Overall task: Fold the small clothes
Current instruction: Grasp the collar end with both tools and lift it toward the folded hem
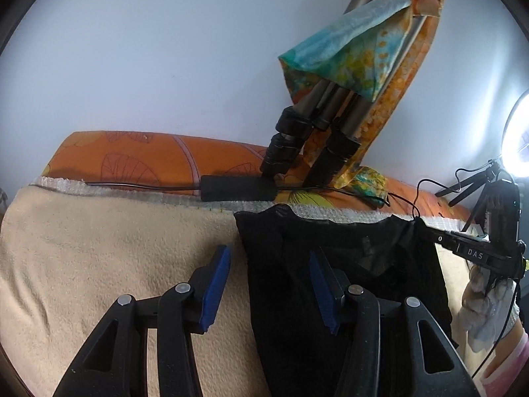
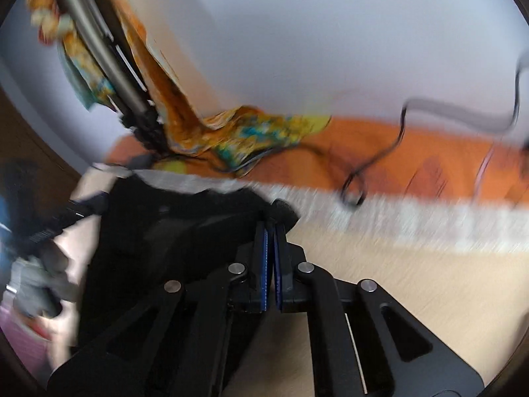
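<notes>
Left wrist view shows the left gripper [image 1: 269,284] with its blue pads [image 1: 216,289] standing about half apart, pointing down over a beige towel [image 1: 99,248] spread on the bed. Its jaws straddle the near left edge of a black garment [image 1: 347,264]: one pad sits over bare towel at seven o'clock of the cloth, the other lies over the black fabric. Nothing is pinched between them. The garment lies at the centre and toward four o'clock of this view, its far hem touching the white woven strip [image 1: 132,192] at the towel's border. Beyond that, at twelve o'clock, a tripod [image 1: 314,132] draped with a printed scarf [image 1: 347,56] stands on the orange sheet [image 1: 132,158], a black adapter [image 1: 238,188] beside its feet.

In the right wrist view, heavily blurred, the right gripper [image 2: 271,231] has its pads pressed together, and a bunch of the black garment [image 2: 165,231] bulges just past their tips at one o'clock, so it appears clamped on the far right corner of the cloth.

As I judge it, the step in hand is the first fold: one corner taken, the other not yet. The next move calls for the left jaws to sink onto the left edge, close on a matching corner, and then for both hands to lift together and carry that edge across evenly, keeping the thin fabric taut so it does not bunch.
</notes>
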`<state>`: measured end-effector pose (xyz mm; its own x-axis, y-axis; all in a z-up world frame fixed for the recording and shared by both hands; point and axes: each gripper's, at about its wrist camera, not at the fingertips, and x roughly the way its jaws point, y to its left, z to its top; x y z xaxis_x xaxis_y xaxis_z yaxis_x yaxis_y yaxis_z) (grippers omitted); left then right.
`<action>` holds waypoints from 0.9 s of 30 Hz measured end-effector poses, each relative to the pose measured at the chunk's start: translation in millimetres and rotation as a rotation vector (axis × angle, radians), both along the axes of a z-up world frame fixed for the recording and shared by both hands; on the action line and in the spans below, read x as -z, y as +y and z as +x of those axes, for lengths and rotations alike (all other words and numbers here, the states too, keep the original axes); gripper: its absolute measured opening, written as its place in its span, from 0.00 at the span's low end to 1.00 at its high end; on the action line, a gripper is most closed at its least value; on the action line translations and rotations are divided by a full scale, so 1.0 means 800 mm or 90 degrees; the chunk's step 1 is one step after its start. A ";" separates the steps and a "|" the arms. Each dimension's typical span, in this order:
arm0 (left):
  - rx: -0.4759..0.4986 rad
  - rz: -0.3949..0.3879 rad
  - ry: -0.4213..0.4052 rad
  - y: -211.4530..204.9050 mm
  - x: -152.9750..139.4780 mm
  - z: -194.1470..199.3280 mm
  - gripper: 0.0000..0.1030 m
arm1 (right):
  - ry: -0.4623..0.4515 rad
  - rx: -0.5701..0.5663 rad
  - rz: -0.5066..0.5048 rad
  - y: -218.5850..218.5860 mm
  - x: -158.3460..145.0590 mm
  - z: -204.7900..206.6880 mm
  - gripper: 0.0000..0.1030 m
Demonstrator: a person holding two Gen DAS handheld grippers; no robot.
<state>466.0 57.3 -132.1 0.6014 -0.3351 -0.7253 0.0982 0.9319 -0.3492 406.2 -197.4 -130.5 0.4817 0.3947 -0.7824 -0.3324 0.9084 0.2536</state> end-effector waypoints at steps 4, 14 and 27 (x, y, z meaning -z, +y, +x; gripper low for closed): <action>0.007 -0.006 0.009 -0.002 0.009 0.009 0.50 | 0.012 0.003 0.051 -0.013 -0.005 0.003 0.12; 0.034 0.002 0.023 -0.016 0.016 0.027 0.10 | 0.040 0.004 0.112 -0.010 0.013 0.009 0.29; 0.072 -0.044 -0.050 -0.018 -0.044 -0.020 0.04 | -0.036 -0.053 0.103 0.006 -0.049 -0.038 0.06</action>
<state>450.1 43.0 -96.6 0.6106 -0.4509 -0.6510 0.2303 0.8877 -0.3988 375.8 -192.8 -91.2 0.4838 0.5530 -0.6783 -0.4225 0.8263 0.3724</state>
